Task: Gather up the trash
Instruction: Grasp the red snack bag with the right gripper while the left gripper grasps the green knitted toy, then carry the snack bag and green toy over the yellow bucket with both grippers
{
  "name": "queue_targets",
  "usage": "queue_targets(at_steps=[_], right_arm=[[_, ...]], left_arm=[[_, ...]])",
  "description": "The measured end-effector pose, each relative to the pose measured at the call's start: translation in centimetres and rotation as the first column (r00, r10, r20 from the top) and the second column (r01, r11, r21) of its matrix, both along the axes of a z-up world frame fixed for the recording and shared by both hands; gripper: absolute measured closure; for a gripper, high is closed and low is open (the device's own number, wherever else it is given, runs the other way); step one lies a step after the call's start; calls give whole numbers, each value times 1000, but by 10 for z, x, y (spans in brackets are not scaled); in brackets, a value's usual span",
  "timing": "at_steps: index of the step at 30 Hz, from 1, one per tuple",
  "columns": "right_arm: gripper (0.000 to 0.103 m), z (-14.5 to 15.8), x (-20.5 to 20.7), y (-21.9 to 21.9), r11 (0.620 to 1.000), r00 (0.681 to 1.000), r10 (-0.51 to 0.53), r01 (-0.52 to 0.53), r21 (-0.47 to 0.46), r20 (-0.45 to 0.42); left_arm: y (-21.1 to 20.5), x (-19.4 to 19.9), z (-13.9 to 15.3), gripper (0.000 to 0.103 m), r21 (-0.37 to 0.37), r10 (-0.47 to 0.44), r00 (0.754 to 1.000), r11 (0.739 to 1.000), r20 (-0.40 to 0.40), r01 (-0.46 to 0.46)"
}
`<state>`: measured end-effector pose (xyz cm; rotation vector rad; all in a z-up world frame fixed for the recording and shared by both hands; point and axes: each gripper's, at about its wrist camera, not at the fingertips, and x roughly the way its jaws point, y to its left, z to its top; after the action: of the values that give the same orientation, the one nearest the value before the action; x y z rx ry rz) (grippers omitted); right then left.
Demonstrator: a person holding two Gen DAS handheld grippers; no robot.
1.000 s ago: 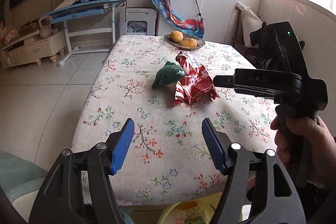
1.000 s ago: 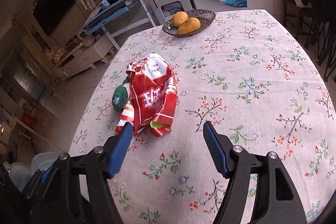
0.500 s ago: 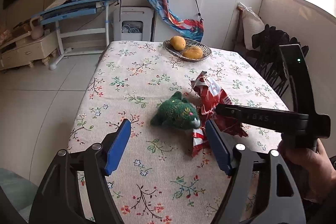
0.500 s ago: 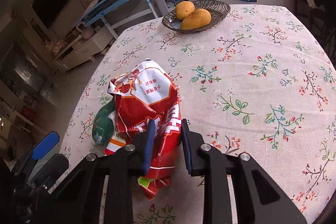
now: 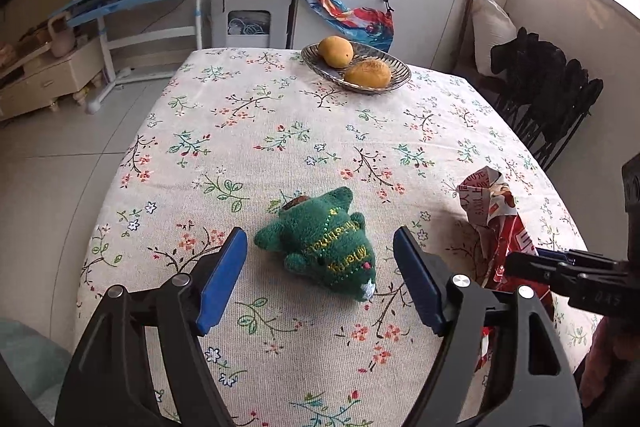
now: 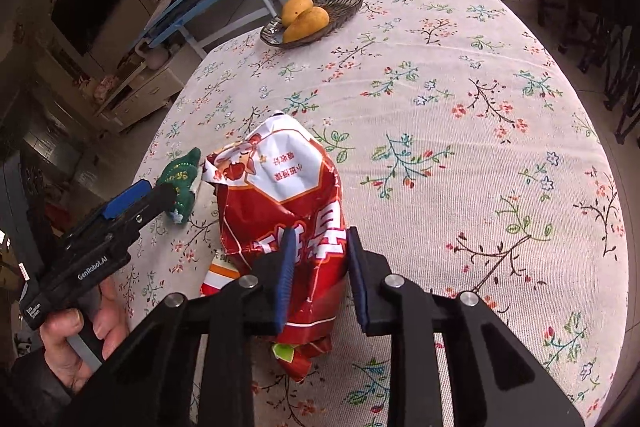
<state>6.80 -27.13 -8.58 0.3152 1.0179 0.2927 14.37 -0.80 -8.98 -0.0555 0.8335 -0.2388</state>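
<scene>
**Two grippers at the table: trash bag gripped, toy straddled**

The right gripper (image 6: 318, 273) pinches the lower part of the red snack bag (image 6: 280, 203) at frame centre; its jaws have just been easing slightly apart, with the bag between them. The left gripper (image 5: 320, 281) stands wide open, holding nothing, its pads flanking the green plush toy (image 5: 324, 247). The step in hand appears to be lifting the bag; next, carry it off to a bin, none visible. The tablecloth (image 6: 460, 115) lies bare toward the right; the fruit dish (image 6: 340, 3) sits well apart, upper centre.
</scene>
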Motion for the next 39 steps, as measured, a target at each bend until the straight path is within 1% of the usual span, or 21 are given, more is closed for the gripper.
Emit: queue_targets(at_steps=[4, 5, 6, 7, 8, 10, 11, 12, 13, 18, 23, 27, 39], right_arm=[[67, 1, -1, 2, 1000, 1000, 10, -10, 0, 10], [67, 1, -1, 2, 1000, 1000, 10, -10, 1, 12], [67, 1, 0, 2, 1000, 1000, 10, -10, 2, 14], [67, 1, 0, 2, 1000, 1000, 9, -9, 3, 16], [67, 1, 0, 1, 1000, 1000, 9, -10, 3, 19], [67, 1, -1, 2, 1000, 1000, 12, -12, -1, 27], [68, 1, -1, 3, 1000, 999, 15, -15, -3, 29], [75, 0, -1, 3, 1000, 999, 18, -18, 3, 27], [76, -1, -1, 2, 1000, 1000, 15, -15, 14, 27], [81, 1, -1, -2, 998, 999, -5, 3, 70, 32], [84, 12, -11, -3, 995, 997, -16, 9, 100, 74], [86, 16, -20, -2, 993, 995, -24, 12, 120, 92], [87, 21, -44, -9, 986, 991, -66, 47, 161, 117]], left_arm=[[-7, 9, -6, 31, 16, 25, 999, 1000, -25, -25], [-8, 11, -8, 32, 20, 28, 999, 999, -32, -27], [-10, 13, -9, 35, 19, 28, 999, 999, -37, -28], [-12, 15, -9, 43, 20, 29, 999, 999, -42, -28], [-13, 17, -11, 55, 19, 24, 998, 1000, -51, -23], [-18, 19, -13, 69, 13, 1, 998, 1000, -68, 0], [-20, 18, -13, 73, 21, -9, 998, 1000, -61, 10], [-23, 16, -11, 73, 30, -17, 999, 999, -48, 18], [-25, 13, -9, 75, 33, -25, 999, 999, -33, 26], [-25, -4, 3, 76, 49, -26, 999, 999, 38, 24], [-29, -32, 17, 76, 85, -46, 994, 996, 103, 38], [-27, -49, 23, 76, 96, -46, 991, 995, 122, 34], [-9, -88, 28, 76, 74, -6, 992, 997, 130, -4]])
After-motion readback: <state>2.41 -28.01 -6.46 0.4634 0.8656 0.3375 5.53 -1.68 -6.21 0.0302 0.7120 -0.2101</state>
